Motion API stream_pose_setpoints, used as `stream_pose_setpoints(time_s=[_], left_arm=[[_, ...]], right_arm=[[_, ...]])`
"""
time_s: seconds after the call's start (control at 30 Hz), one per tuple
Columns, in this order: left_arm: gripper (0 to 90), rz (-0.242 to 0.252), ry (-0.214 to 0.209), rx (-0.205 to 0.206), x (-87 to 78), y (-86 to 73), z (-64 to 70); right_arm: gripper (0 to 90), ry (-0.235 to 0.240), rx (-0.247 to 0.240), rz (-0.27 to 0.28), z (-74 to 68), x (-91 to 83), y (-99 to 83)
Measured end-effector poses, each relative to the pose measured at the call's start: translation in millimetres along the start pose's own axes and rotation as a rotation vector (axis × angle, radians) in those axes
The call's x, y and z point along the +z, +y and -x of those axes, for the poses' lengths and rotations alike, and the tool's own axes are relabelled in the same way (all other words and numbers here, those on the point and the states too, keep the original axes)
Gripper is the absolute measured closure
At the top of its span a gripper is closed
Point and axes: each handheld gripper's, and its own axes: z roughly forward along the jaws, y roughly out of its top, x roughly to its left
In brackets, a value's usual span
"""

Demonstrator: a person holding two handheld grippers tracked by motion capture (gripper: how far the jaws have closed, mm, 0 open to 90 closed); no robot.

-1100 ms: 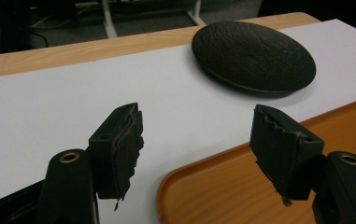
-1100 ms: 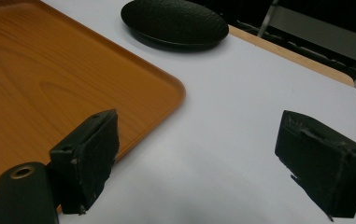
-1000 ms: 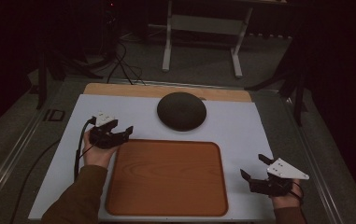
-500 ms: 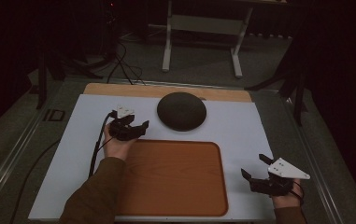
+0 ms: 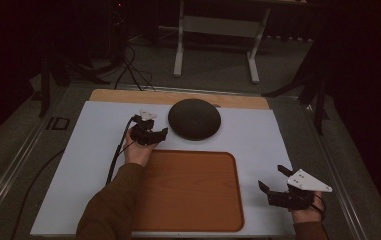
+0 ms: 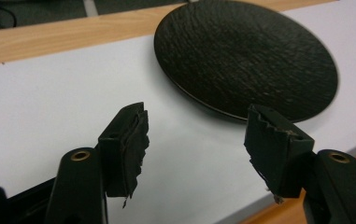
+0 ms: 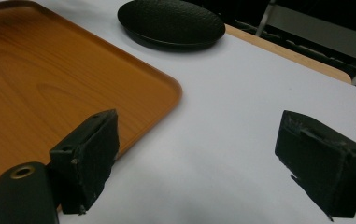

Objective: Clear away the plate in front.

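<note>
Table setup is pretty simple from where I'm standing: a white mat [image 5: 103, 170] over a wooden tabletop [image 5: 178, 97], a wooden tray [image 5: 193, 192] on the near side and a dark round plate [image 5: 194, 119] lying just past the tray's far edge, near the back of the mat.

Left gripper [image 5: 154, 135] is out over the mat just left of the plate, close to its rim but not touching. Jaws are spread wide with nothing between them. In the left gripper view [image 6: 194, 135] the right-hand jaw overlaps the plate's [image 6: 245, 56] near rim while the other sits over bare mat [image 6: 40, 107]. Its cable runs back along the brown sleeve [image 5: 113, 205].

Right gripper [image 5: 274, 182] is way over at the near right corner, just right of the tray, well apart from the plate. Also spread wide and empty, with the grey three-cornered plate on top. Its own view [image 7: 199, 154] looks across the mat [image 7: 241, 107], tray corner [image 7: 63, 74] on the left, plate [image 7: 171, 23] up at the far end.
</note>
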Motion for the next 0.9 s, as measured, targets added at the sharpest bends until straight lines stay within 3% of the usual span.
stream_pose_setpoints(time_s=[0.27, 0.4, 0.67, 0.7, 0.9], left_arm=[[39.5, -0.049, -0.020, -0.054, 28.1, 6.1, 6.7], [38.3, -0.084, -0.023, -0.041, 39.1, 7.6, 12.1], [36.9, -0.114, -0.030, -0.080, 54.7, 6.6, 11.9], [36.9, -0.128, -0.048, -0.115, 60.4, 6.5, 10.3], [44.3, -0.144, -0.122, -0.208, 69.6, 7.2, 5.8]], right_arm=[[13.3, 0.004, -0.003, 0.002, -0.3, -0.2, 0.2], [13.3, 0.006, 0.001, 0.002, 0.2, -0.2, 0.0], [13.4, 0.011, 0.000, 0.002, 0.6, 0.7, 0.5], [13.3, 0.011, 0.000, 0.002, 0.6, 0.7, 0.5], [13.3, 0.011, -0.006, -0.005, 1.2, 2.1, 0.4]])
